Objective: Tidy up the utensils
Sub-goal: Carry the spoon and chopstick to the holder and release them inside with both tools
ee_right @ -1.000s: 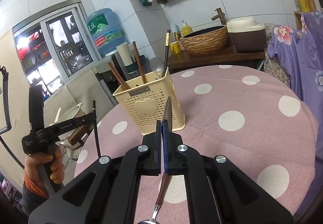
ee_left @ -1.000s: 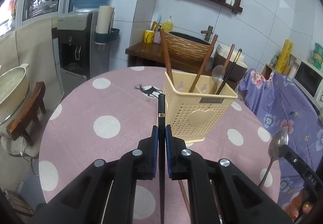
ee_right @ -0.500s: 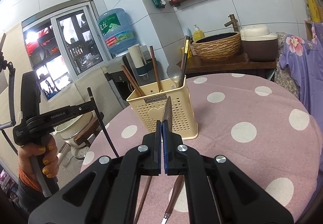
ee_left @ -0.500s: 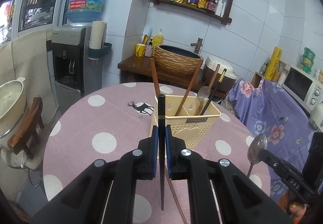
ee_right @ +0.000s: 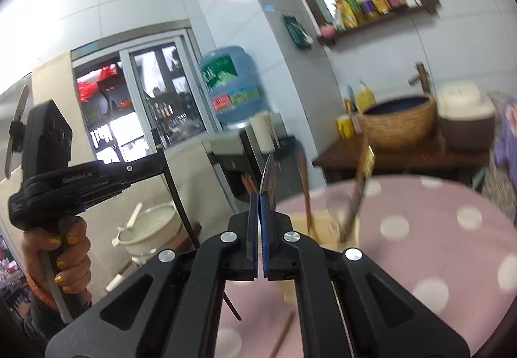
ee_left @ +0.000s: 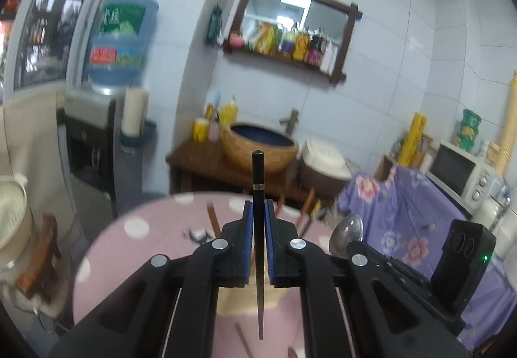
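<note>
My left gripper (ee_left: 258,208) is shut on a black chopstick (ee_left: 258,177) that stands upright between its pads, tip hanging below. My right gripper (ee_right: 259,201) is shut on a metal spoon (ee_right: 269,179); its bowl shows edge-on above the pads and also appears in the left wrist view (ee_left: 347,233). The cream utensil holder (ee_right: 323,229) sits on the pink dotted table (ee_right: 436,229), mostly hidden behind both grippers, with brown chopsticks (ee_right: 305,193) and a spoon sticking out. The left gripper also shows in the right wrist view (ee_right: 161,161).
A loose brown chopstick (ee_right: 282,338) lies on the table near me. Behind stand a wooden side table with a wicker basin (ee_left: 258,148), a rice cooker (ee_left: 324,164), a water dispenser (ee_left: 93,145), a microwave (ee_left: 462,170) and a white pot (ee_right: 150,229).
Both grippers have risen and tilted up, still holding their utensils. The holder has dropped low in both views and is now largely hidden behind the fingers. The views are motion-blurred.
</note>
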The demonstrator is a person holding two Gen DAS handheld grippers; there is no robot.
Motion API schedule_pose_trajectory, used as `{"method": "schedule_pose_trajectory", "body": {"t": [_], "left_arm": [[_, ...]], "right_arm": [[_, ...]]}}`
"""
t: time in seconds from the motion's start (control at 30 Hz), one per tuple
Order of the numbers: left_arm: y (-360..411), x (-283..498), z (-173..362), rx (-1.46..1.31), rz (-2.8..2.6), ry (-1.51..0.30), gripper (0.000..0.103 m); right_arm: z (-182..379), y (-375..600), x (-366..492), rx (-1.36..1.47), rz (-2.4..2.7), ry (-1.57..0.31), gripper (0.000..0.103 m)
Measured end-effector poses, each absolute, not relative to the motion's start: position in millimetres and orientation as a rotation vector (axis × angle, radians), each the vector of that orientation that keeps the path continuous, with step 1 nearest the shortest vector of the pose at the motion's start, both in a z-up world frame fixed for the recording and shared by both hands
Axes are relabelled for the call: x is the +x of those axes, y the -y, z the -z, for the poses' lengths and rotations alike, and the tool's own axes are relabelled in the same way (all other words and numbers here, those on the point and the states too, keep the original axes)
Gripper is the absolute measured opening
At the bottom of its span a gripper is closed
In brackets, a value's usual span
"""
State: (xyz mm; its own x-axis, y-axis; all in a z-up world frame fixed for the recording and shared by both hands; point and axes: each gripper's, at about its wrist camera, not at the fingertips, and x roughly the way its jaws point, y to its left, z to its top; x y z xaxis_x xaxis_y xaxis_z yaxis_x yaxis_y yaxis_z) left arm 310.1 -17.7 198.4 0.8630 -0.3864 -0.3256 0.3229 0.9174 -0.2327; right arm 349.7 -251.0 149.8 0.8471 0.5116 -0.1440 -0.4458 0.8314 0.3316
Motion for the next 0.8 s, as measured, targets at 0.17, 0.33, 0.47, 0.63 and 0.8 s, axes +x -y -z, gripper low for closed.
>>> {"method": "schedule_pose_trajectory", "body": {"t": [0.17, 0.33, 0.47, 0.63, 0.8], "left_arm": [[31, 338, -227, -0.189, 0.314, -0.291, 0.008], [43, 370, -204, -0.185, 0.263, -0.283, 0.008], [45, 381, -171, -0.185, 0.264, -0.338, 0.008], [49, 382, -137, -0.164, 0.269, -0.393, 0.008], [52, 382, -108, -0.17, 0.282, -0.46, 0.008]], "right_arm": [[-174, 234, 393, 0.244, -0.486, -0.159, 0.002], [-145, 229, 425, 0.242, -0.44, -0.181, 0.002], [-110, 235, 433, 0.269, -0.423, -0.242, 0.002], [-81, 234, 427, 0.235, -0.405, -0.291, 0.002], [-63, 233, 419, 0.213, -0.391, -0.337, 0.002]]}}
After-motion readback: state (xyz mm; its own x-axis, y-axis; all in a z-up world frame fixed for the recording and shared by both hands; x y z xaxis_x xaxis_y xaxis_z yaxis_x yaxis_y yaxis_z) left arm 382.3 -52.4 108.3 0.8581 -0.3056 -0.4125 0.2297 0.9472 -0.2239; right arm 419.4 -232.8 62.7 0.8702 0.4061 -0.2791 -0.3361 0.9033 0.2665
